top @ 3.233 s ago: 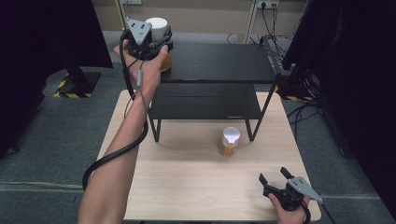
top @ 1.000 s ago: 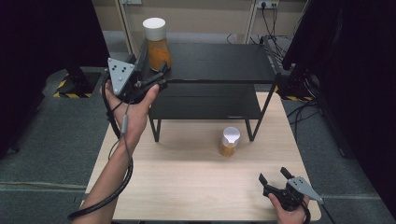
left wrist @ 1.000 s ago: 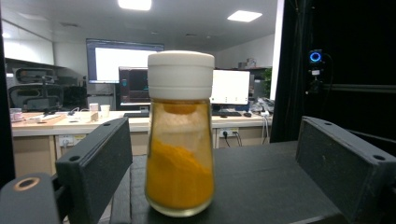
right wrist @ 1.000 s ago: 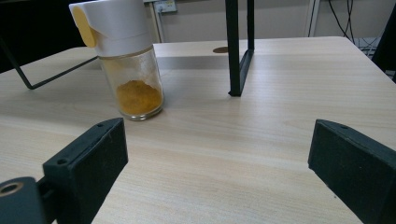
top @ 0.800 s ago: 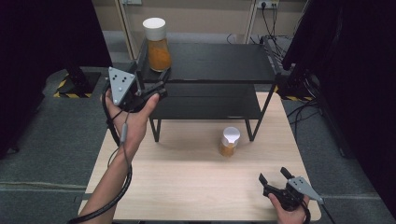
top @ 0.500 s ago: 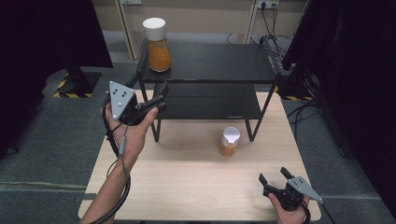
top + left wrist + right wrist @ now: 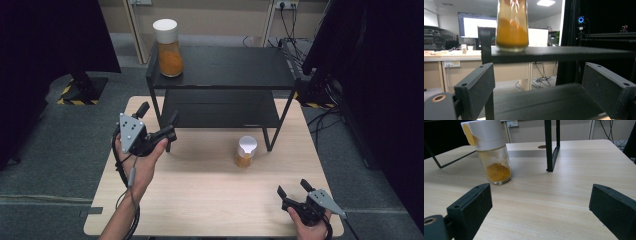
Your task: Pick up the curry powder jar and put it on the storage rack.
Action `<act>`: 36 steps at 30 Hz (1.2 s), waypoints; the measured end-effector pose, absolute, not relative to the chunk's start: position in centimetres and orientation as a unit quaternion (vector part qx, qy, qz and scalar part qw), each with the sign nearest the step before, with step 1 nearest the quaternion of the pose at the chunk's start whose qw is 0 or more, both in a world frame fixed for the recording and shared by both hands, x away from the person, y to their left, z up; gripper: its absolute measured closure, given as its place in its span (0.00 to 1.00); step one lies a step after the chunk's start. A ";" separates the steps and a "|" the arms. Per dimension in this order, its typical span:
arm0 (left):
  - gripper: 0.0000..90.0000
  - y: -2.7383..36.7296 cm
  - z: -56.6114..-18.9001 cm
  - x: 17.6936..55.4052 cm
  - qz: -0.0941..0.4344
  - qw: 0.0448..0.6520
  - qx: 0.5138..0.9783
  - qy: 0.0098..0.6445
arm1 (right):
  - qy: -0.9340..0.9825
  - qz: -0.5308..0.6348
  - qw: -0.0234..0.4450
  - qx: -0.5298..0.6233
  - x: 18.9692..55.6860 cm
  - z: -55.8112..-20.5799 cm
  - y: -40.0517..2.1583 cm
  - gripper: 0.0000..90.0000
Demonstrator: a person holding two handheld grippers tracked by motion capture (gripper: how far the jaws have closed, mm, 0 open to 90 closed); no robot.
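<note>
The left claw [image 7: 159, 125] sits at the left centre of the high view, released and empty, with its jaws spread wide in the left gripper view. Compared with the frames from the preceding seconds, it has withdrawn from the upper left corner of the black shelf unit [image 7: 225, 67] down toward the near left leg. The tall jar [image 7: 168, 41] of orange powder, which it gripped at the top shelf 3.2 s ago, now stands upright and free at that corner, near the top of the frame; the left gripper view shows the jar [image 7: 512, 23] resting on the shelf edge above the jaws. Judgement: one placement appears complete and the hand is returning. The small jar [image 7: 245, 151] with a white cap stands upright on the wooden surface [image 7: 200, 195] just right of centre, beside the right front leg of the shelf unit, touched by neither claw. The right claw [image 7: 296, 189] rests at the lower right of the frame, released, unmoved across all frames; its own view shows the small jar [image 7: 489, 152] ahead and to the left of its spread jaws, well apart. Judgement: this jar is the likely next item to handle.
</note>
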State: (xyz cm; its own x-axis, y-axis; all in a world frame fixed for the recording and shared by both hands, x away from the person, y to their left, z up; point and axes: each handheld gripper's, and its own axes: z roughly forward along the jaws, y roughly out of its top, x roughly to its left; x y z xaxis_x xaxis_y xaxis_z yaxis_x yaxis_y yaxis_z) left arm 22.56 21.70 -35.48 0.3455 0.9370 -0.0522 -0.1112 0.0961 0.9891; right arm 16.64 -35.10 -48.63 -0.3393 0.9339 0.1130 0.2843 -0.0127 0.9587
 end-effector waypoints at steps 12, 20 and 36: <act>0.12 21.8 -38.8 21.5 0.395 0.619 0.541 0.410 | 0.630 0.523 0.311 0.483 16.6 -48.6 -35.1 0.05; 0.12 21.9 -40.5 21.0 0.388 0.610 0.549 0.420 | 0.630 0.522 0.311 0.483 16.6 -48.6 -35.1 0.05; 0.12 22.1 -44.3 20.2 0.372 0.588 0.564 0.444 | 0.630 0.524 0.310 0.483 16.6 -48.6 -35.1 0.05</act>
